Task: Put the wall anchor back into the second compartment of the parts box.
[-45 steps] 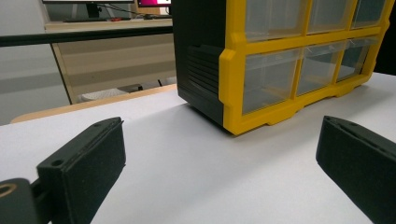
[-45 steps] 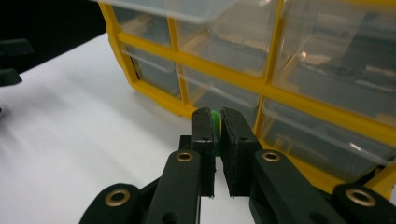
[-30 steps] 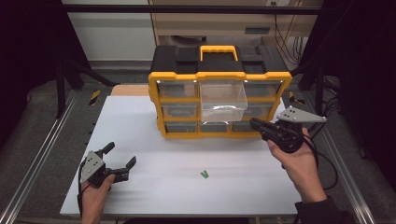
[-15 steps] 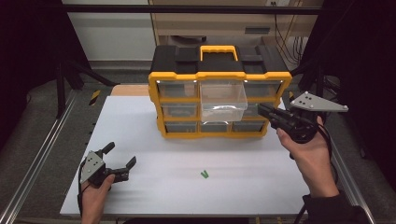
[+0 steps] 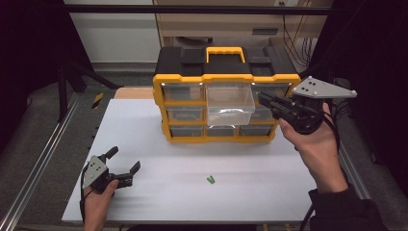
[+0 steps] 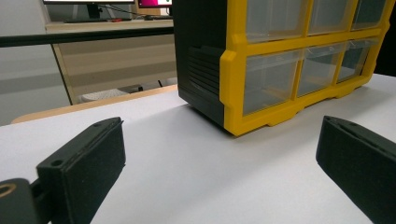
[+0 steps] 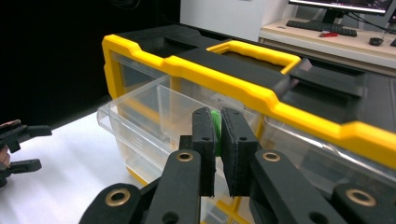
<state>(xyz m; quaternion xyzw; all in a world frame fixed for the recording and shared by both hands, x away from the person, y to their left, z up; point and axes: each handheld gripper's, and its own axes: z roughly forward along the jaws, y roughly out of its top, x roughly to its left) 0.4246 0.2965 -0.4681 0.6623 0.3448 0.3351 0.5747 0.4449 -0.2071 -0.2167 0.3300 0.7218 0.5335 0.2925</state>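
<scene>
A yellow and black drawer organizer (image 5: 226,72) stands at the back of the white table (image 5: 159,144). Its clear top-middle drawer (image 5: 230,108) is pulled out. My right gripper (image 5: 264,98) hovers at that drawer's right side, level with the top row. In the right gripper view it (image 7: 218,114) is shut on a small green piece (image 7: 216,135) just above the open drawer (image 7: 140,119). A second green piece (image 5: 210,180) lies on the table in front. My left gripper (image 5: 125,159) rests open at the front left, jaws wide apart (image 6: 222,126) and pointing toward the organizer (image 6: 280,70).
The table's front and middle hold just the loose green piece. Metal rails (image 5: 38,163) run along the left edge. A desk with a keyboard (image 7: 322,25) stands behind the organizer. The person's right forearm (image 5: 332,187) comes in from the lower right.
My right gripper has risen and moved from low at the organizer's front right up to the pulled-out drawer. The left gripper has stayed still.
</scene>
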